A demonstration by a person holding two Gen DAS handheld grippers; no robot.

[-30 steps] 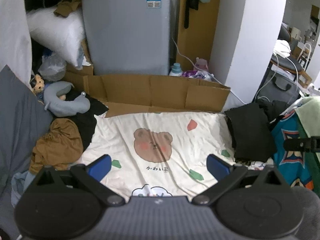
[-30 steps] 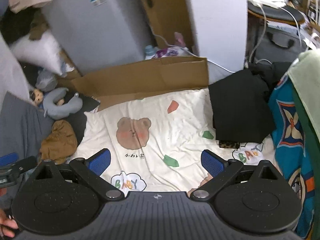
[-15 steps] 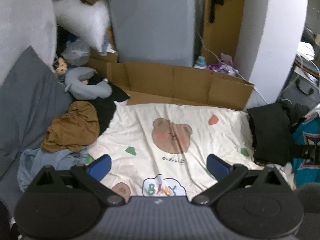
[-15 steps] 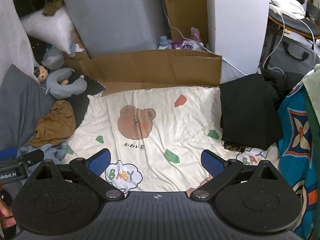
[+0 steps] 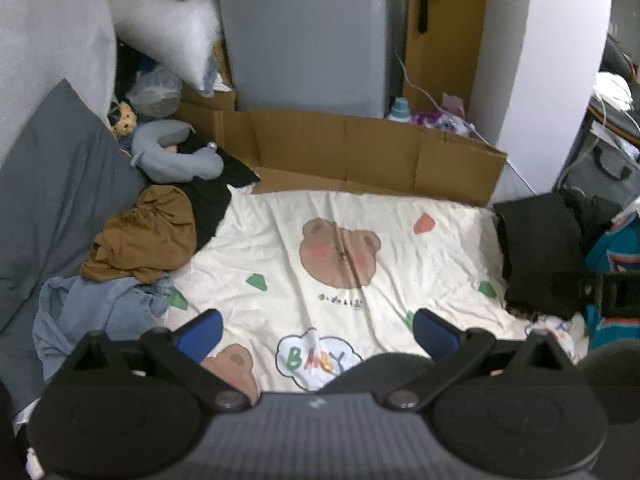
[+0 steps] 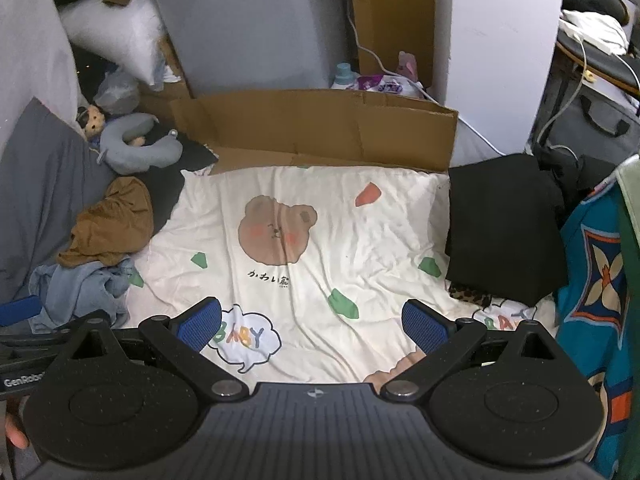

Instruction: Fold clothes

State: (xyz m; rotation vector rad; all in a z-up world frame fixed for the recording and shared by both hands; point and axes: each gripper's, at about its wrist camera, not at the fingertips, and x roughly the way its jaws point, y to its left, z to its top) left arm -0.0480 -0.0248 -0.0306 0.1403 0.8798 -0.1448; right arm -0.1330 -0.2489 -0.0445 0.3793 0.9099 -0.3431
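hovered over the bed with left tongs (image 5: 318, 330) and right tongs (image 6: 312, 326) both spread wide, grasping nothing. judged as the pick-up step: no garment chosen yet. lay crumpled at the left edge of the bear-print sheet (image 6: 320, 216): blue denim garment (image 5: 92, 308), then brown garment (image 5: 144, 236) just behind it. called next for a swing left and a pinch on one hem. sat folded at the right: black clothes (image 6: 500, 224). crowded the far side: cardboard (image 5: 360, 148), neck pillow (image 5: 176, 156).

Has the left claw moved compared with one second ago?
Yes. Judged against the cardboard wall, it has drawn back and turned left: the blue garment beside the brown garment now shows.
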